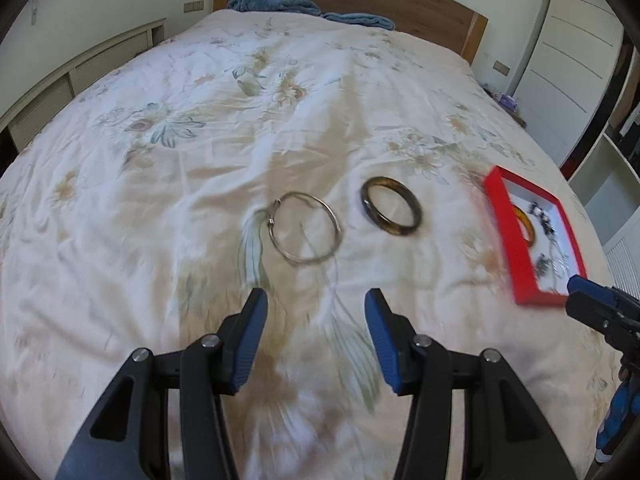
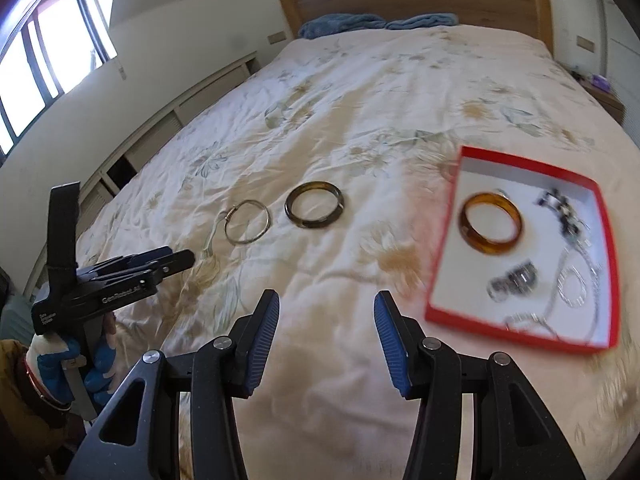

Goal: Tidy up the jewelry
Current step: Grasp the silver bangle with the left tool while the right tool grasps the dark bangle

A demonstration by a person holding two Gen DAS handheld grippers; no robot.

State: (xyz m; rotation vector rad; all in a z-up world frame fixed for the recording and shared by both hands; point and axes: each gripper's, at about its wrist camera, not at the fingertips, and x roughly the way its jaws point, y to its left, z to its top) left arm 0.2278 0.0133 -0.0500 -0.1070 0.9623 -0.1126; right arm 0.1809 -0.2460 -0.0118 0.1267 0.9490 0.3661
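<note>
My left gripper [image 2: 176, 260] carries white lettering, "GenRobot.AI"; smaller print beside it is unreadable. Both it and my right gripper [image 2: 326, 316] have jaws apart, holding nothing, above the quilt [image 2: 360, 92] near the bed's foot edge. A thin silver bangle [image 1: 306, 230] and dark bangle [image 1: 391, 212] lie mid-bed with bare quilt around them. The red tray [image 2: 440, 256] towards the right edge holds an amber bangle [image 2: 490, 222] and blurred trinkets.

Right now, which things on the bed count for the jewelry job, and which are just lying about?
For the job:
- silver bangle
- dark bangle
- red box, which holds an amber bangle and chains

Lying about:
- blue towels by the headboard
- floral bedspread
</note>
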